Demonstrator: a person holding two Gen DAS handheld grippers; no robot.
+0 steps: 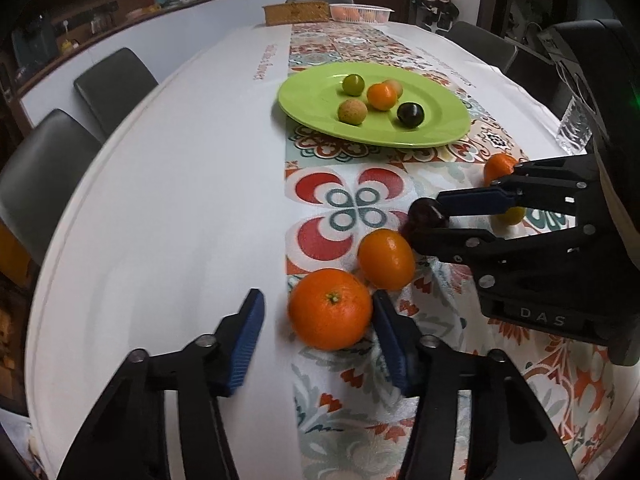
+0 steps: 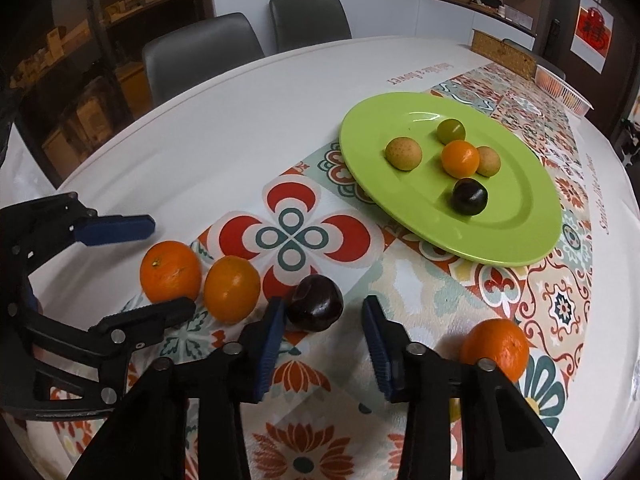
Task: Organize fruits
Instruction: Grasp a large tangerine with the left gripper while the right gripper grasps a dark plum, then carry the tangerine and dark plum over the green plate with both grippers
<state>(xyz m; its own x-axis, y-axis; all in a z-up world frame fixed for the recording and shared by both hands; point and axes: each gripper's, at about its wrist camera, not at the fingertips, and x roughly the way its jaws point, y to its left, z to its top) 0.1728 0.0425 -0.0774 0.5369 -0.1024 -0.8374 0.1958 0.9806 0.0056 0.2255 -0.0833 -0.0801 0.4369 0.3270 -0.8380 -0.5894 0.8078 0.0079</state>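
Dining room, dark chairs around a long bench (image 1: pixel 180 184) with a white cloth and patterned runner. A green plate (image 2: pixel 516 224) is sitting mid-bench, already carrying five small fruits: a green one, two tan ones, a small orange and a dark plum. Still loose on the runner: a big orange (image 1: pixel 330 309), a second orange (image 1: pixel 386 259) touching it, a dark plum (image 2: pixel 315 302), another orange (image 2: pixel 496 347) near the right side, and a yellowish fruit mostly hidden behind the right tool. So roughly half done by my read.

Both tools are pointing steeply down at the loose fruit. Left tool (image 1: pixel 318 338) is partly open and straddling the big orange; the right-hand pad is touching it, the other is standing clear, so no grip yet. Right tool (image 2: pixel 325 344) is partly open around the plum; one pad is touching, the other is apart, nothing held.
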